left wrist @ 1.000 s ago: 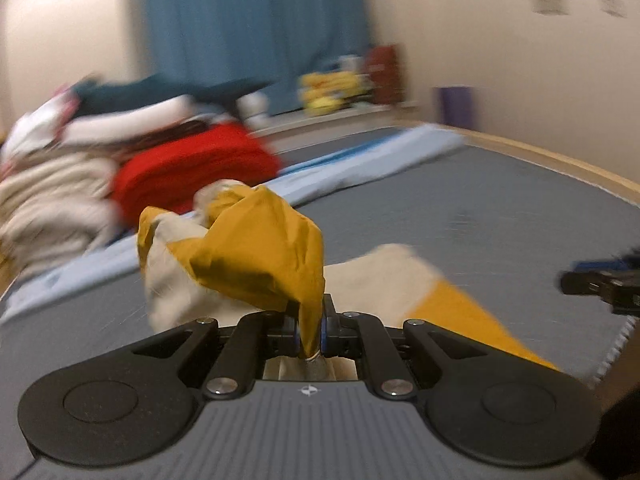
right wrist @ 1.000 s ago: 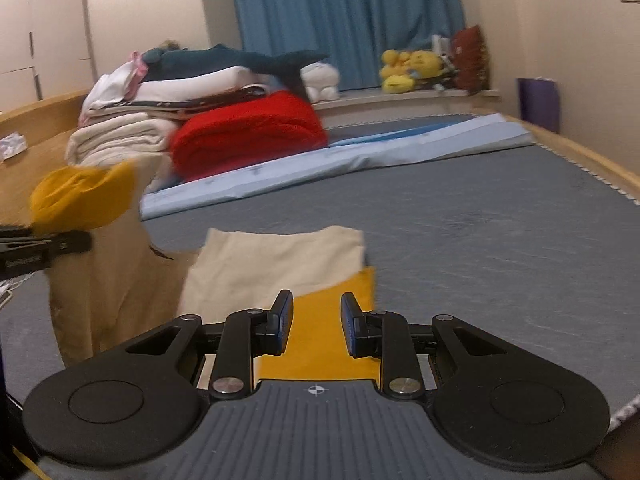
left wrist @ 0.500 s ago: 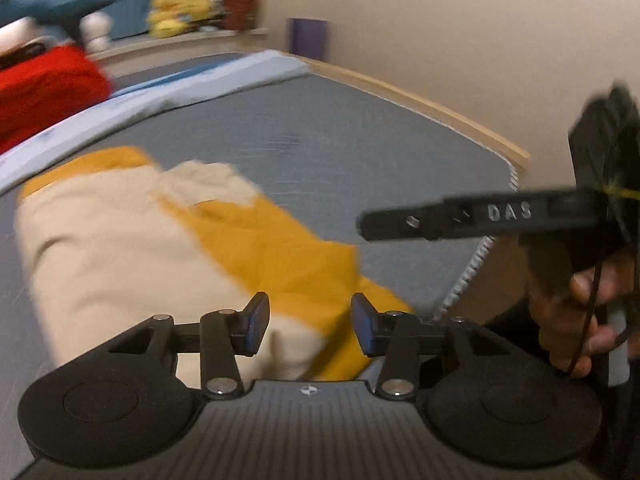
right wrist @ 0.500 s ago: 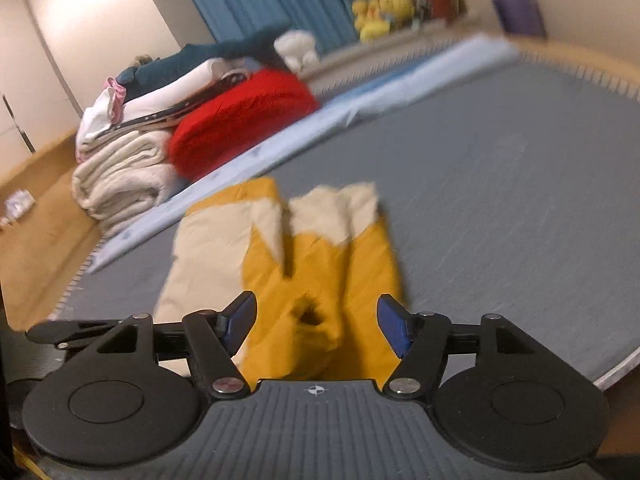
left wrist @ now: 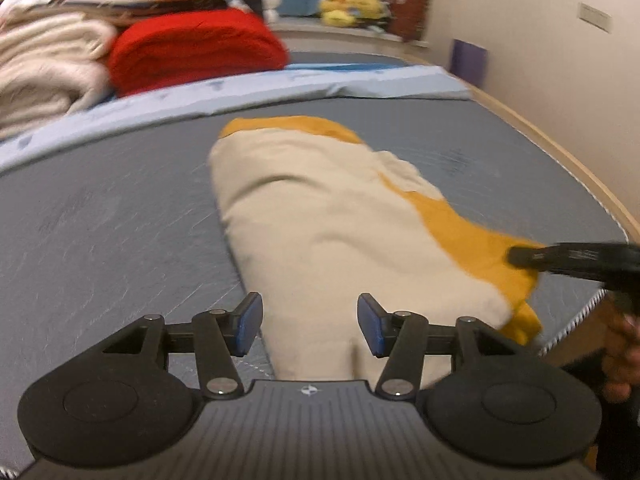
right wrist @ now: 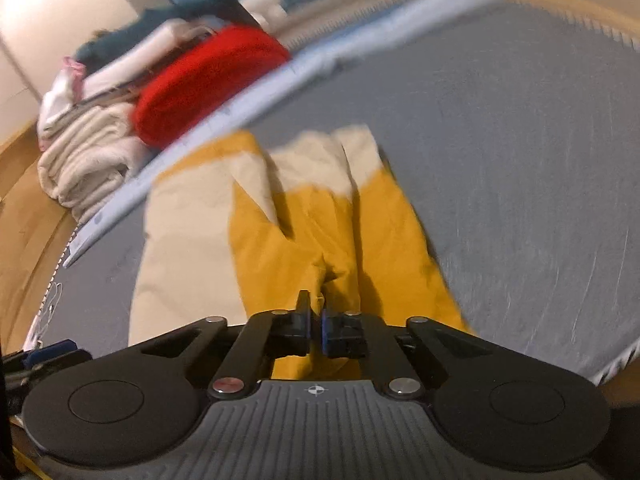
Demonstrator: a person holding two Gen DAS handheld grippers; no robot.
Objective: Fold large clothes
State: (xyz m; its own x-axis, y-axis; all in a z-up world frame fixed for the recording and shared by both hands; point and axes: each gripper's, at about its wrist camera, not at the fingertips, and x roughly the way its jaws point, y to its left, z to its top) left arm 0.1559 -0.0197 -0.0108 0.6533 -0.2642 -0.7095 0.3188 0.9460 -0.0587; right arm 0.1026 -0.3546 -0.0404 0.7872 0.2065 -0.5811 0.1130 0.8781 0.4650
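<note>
A large cream and yellow garment (left wrist: pixel 320 220) lies folded lengthwise on the grey mattress (left wrist: pixel 100 220). My left gripper (left wrist: pixel 310 320) hovers over its near cream end. Its jaws are opening, with cloth below the gap and the pads not pressing on it. In the right wrist view the yellow half of the garment (right wrist: pixel 360 232) faces me, and my right gripper (right wrist: pixel 316 320) is shut on a raised pinch of that yellow cloth at the near edge. From the left wrist view, the right gripper (left wrist: pixel 516 256) meets the garment's yellow right edge.
A red blanket (left wrist: pixel 192 52), cream towels (left wrist: pixel 44 64) and other folded textiles are stacked at the far left. A light blue sheet (left wrist: pixel 280 88) runs across the mattress's far side. The wooden bed rim (left wrist: pixel 560 148) curves along the right. A hand (left wrist: pixel 620 344) holds the right gripper.
The left gripper let go of the bunched yellow cloth and opened, and the garment now lies flat. The right gripper opened wide, came down to the yellow edge and shut on it.
</note>
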